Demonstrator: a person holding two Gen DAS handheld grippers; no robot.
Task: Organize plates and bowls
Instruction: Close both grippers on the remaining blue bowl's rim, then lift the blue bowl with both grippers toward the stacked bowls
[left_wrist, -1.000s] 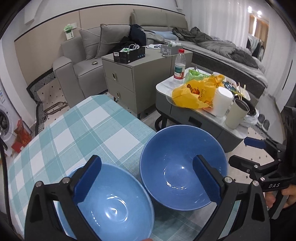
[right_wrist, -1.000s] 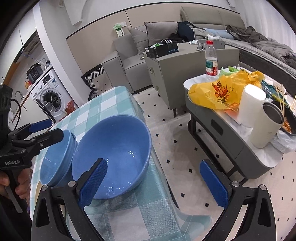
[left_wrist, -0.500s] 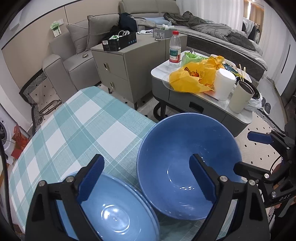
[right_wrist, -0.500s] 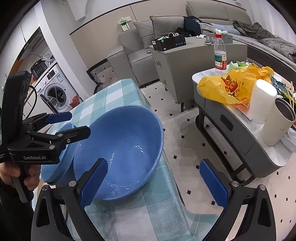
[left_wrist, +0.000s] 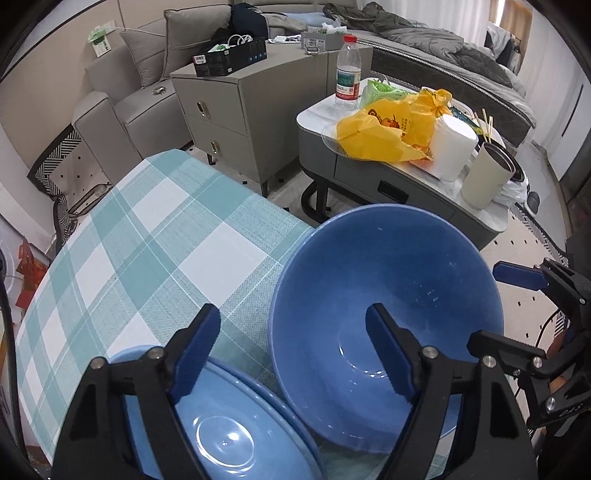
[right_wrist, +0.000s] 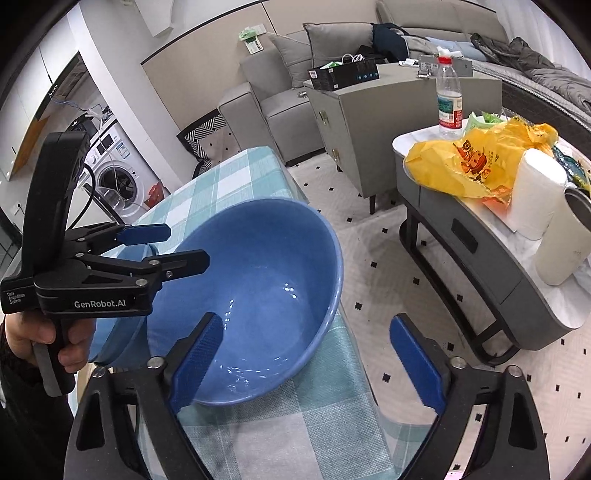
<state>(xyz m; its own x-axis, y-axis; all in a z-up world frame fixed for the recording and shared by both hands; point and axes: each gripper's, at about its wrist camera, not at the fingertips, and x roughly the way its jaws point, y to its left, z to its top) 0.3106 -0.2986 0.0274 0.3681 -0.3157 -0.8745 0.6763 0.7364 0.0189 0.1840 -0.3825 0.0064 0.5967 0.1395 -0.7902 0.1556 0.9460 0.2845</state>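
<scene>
A large dark blue bowl (left_wrist: 384, 295) stands near the right edge of a teal checked table (left_wrist: 147, 251). It also shows in the right wrist view (right_wrist: 258, 288). A lighter blue bowl (left_wrist: 221, 439) sits against its left side; the right wrist view shows its wall (right_wrist: 118, 339). My left gripper (left_wrist: 295, 354) is open, straddling the near left rim of the dark bowl, one finger above each bowl. My right gripper (right_wrist: 314, 354) is open, one finger over the dark bowl's near rim, the other beyond the table edge. Both are empty.
A grey coffee table (left_wrist: 369, 173) stands to the right with a yellow bag (left_wrist: 388, 129), a paper roll (left_wrist: 452, 147), a beige tumbler (left_wrist: 485, 173) and a water bottle (left_wrist: 348, 74). A grey cabinet (left_wrist: 243, 110), sofa and washing machine (right_wrist: 118, 177) stand behind.
My left gripper has moved right and forward, from over the light bowl to the dark bowl's left rim. My right gripper has come closer to the dark bowl. Both bowls stay put.
</scene>
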